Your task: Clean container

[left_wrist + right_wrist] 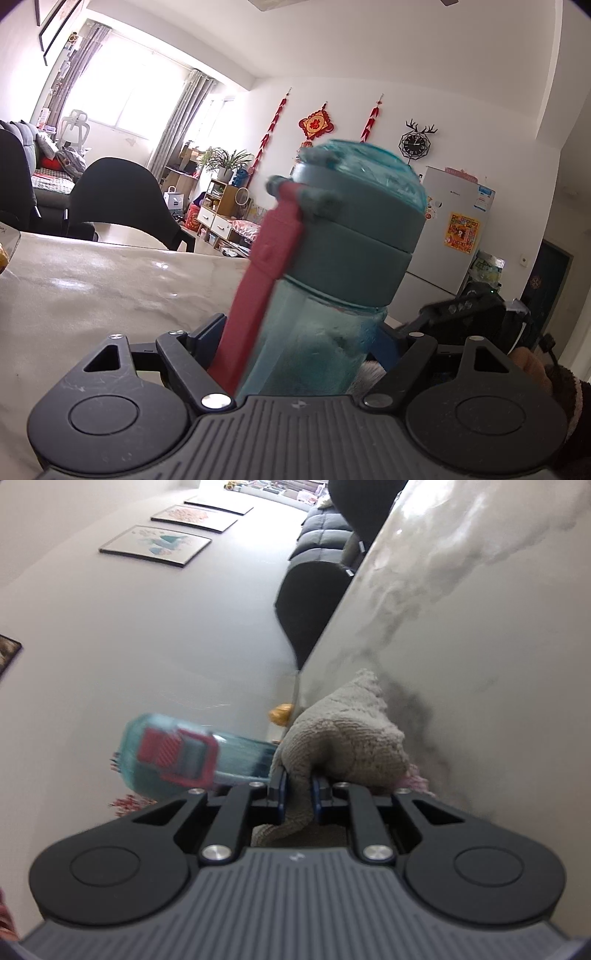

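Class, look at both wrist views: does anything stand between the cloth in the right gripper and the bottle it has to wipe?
Nothing visible does. The right gripper has its jaws shut on the grey cloth, which bunches right beside the teal bottle. The left gripper clamps the bottle's body. Only the red strap hangs down one side.

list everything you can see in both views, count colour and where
water bottle: one, clear teal with grey lid and red strap, between the left gripper's fingers
cloth: one, beige-grey terry, pinched in the right gripper, against the bottle
table: one, pale marbled top, beneath both grippers
chairs: at least two, black, at the table's far side
fridge: one, white, by the right wall
wall clock: one, black with antlers, above the fridge
framed pictures: three, dark frames, on the wall
left gripper: black, shut on the bottle
right gripper: black, shut on the cloth
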Demonstrator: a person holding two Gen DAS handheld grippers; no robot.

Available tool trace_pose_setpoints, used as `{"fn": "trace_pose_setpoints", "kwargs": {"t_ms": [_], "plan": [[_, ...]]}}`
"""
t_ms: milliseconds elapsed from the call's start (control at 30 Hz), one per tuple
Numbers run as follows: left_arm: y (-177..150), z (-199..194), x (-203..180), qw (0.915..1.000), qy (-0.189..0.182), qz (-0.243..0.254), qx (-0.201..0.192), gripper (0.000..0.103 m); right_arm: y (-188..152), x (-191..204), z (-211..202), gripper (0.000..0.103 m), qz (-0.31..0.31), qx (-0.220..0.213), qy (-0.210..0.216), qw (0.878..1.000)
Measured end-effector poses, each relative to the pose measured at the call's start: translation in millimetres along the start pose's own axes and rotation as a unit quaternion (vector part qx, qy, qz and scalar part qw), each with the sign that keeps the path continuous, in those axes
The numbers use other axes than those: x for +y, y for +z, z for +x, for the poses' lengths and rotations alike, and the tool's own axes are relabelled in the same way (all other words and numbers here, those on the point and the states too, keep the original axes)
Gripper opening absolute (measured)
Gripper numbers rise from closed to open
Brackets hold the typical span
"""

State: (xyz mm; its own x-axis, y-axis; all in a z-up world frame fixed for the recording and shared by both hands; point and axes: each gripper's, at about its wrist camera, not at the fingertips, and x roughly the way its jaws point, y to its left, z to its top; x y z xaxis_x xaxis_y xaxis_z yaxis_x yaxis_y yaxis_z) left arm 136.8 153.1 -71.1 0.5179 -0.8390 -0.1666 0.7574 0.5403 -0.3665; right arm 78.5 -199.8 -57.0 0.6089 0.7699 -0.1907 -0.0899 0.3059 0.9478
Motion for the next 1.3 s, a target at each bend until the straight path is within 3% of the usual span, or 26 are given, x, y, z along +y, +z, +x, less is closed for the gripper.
{"fn": "trace_pose_setpoints", "kwargs": {"t_ms": [100,333,900,1100,1300], "plan": [[-0.7,1.4,1.0,1.0,-0.007,-0.007,0.002,0.083,-0.3,1.4,0.8,0.014,0.008,0.001,0.022,1.0],[-1.6,3.3,0.8,1.0,-0.003,-0.007,0.005,0.082,-0.7,-2.1,1.7,0.014,0.008,-0.005,0.015,1.0],[-1.2,3.6,-4.3,1.0,0.002,-0.001,0.009,0.083,-7.9,-9.6,5.6,0.014,-0.022,-0.014,-0.083,0.996],[1.4,5.0,-8.0,0.9996,0.026,-0.009,0.011,0.082,-11.6,6.5,-8.1,0.014,-0.058,-0.041,-0.088,0.994],[9.5,8.9,-18.0,0.9947,0.094,-0.036,0.024,0.081,-8.6,12.2,-26.1,0.014,-0.063,-0.07,-0.079,0.992]]}}
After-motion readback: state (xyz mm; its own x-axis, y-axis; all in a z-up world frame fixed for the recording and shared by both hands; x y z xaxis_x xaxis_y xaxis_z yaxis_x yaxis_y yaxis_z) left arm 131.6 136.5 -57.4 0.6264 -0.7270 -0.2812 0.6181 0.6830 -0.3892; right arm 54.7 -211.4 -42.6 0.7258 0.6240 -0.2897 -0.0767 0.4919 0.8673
